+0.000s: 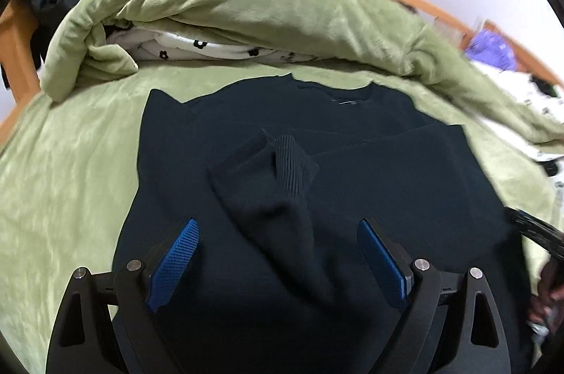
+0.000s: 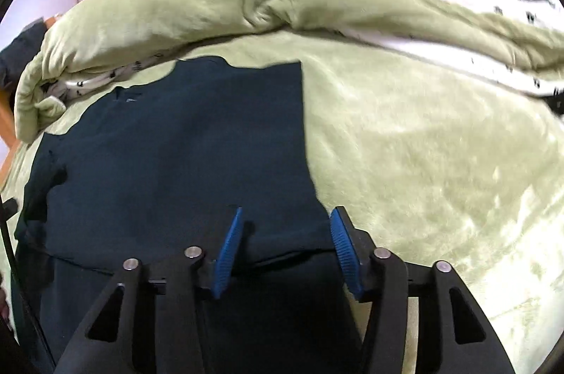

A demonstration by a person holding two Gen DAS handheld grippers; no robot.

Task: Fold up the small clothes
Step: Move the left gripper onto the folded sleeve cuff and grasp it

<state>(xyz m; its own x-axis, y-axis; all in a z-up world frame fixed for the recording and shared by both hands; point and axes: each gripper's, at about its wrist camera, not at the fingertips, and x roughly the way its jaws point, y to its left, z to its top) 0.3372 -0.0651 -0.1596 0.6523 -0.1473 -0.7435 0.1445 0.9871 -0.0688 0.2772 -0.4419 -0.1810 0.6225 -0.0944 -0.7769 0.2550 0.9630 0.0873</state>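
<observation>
Green bed (image 1: 70,162) carried one dark sweater (image 1: 246,127) ahead of my two hand-held grippers: left hand-held gripper (image 1: 278,233) gaped wide, empty; right hand-held gripper (image 2: 285,226) half-open, empty.

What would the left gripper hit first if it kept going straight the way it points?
Most likely the sleeve folded across the dark sweater, lying between and ahead of the open left gripper; depth is hard to judge.

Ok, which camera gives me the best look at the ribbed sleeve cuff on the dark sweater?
The left wrist view: the ribbed cuff lies folded over the dark sweater, centred and clear ahead of the gripper. The right wrist view shows only the sweater's body and right edge; no cuff is visible there.
</observation>
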